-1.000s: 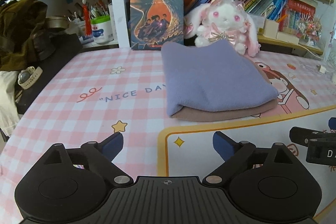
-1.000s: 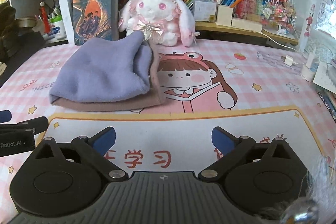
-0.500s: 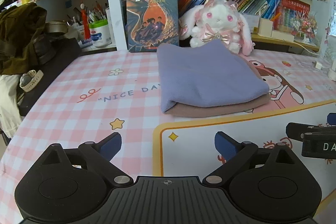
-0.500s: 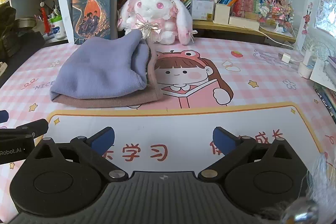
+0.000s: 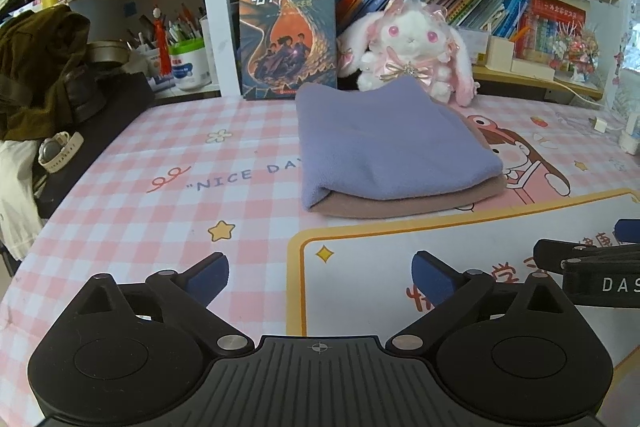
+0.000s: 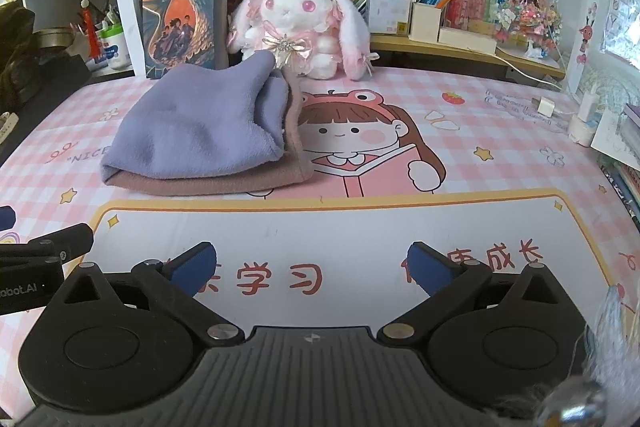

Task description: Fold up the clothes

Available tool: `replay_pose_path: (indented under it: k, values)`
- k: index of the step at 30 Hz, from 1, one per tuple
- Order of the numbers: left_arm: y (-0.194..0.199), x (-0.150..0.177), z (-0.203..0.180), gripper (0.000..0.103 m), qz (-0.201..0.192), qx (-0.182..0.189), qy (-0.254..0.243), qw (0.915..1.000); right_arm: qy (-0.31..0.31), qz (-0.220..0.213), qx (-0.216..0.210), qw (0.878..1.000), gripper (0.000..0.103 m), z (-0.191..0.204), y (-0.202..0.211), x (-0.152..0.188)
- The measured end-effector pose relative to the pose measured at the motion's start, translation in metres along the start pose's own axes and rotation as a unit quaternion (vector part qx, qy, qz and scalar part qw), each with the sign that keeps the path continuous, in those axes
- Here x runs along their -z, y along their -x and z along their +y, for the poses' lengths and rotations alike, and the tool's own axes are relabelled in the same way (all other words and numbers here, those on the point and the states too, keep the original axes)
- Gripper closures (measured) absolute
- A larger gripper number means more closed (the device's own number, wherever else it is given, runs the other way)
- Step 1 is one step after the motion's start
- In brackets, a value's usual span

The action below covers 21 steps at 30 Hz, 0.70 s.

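A folded purple fleece garment lies on top of a folded brown one on the pink checked desk mat. The same stack, purple garment over brown garment, sits left of centre in the right wrist view. My left gripper is open and holds nothing, well short of the stack over the mat. My right gripper is also open and holds nothing, over the white panel of the mat. Each gripper's side shows at the edge of the other's view.
A white plush rabbit and an upright book stand behind the stack under a full bookshelf. A dark bag, a wristwatch and a pen cup crowd the left. A charger and cable lie at the right.
Both grippers have drawn back from the stack toward the near edge of the desk. The clothes have not moved, and both grippers stay open.
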<state>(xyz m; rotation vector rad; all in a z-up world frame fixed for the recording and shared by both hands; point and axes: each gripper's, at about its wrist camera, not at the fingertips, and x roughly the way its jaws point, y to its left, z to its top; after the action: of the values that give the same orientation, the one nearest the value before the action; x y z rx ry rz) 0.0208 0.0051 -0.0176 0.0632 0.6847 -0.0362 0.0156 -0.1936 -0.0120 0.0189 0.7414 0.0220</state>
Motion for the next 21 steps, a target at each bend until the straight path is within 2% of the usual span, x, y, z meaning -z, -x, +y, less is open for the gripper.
replay_pose_path:
  k: [21]
  values:
    - [-0.0016,0.0006,0.0006,0.003,0.008,0.002,0.003,1.0000,0.000,0.008,0.004,1.000,0.000,0.0004,0.0001,0.0012]
